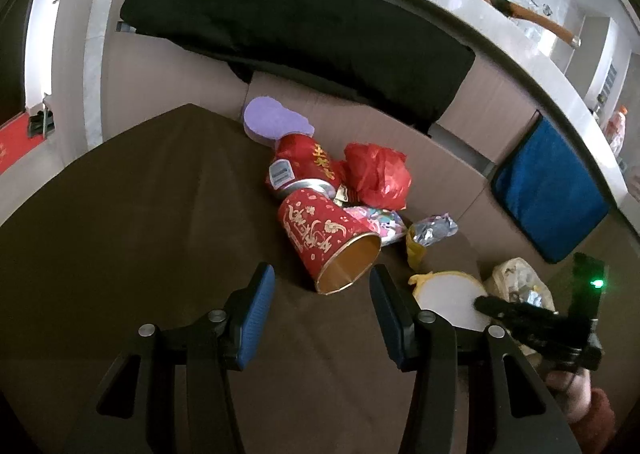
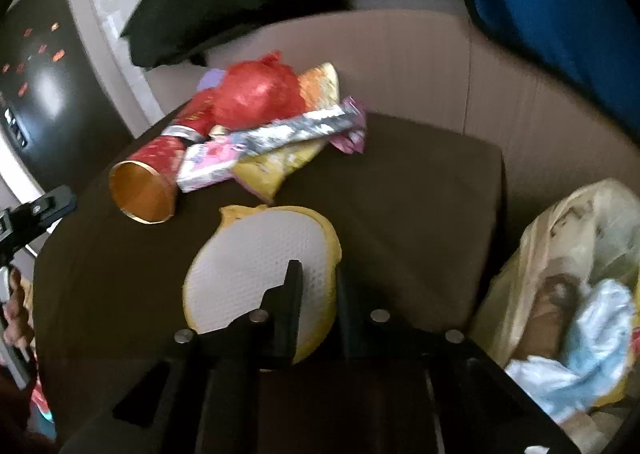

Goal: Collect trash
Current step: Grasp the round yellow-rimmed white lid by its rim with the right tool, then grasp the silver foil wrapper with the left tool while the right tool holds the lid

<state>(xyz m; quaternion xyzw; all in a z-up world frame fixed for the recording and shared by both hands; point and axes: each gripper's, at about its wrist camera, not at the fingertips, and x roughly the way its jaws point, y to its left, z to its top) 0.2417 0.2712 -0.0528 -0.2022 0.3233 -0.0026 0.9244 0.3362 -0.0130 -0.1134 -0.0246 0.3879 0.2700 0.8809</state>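
Brown cushion (image 1: 140, 213), red tube (image 1: 328, 242), sofa (image 1: 460, 157)

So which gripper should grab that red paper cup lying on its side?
Left, probably. The left gripper is open, with the red cup lying right ahead between its fingers. The right gripper sits over the yellow-rimmed white pad, nearly closed, the cup off to its left.
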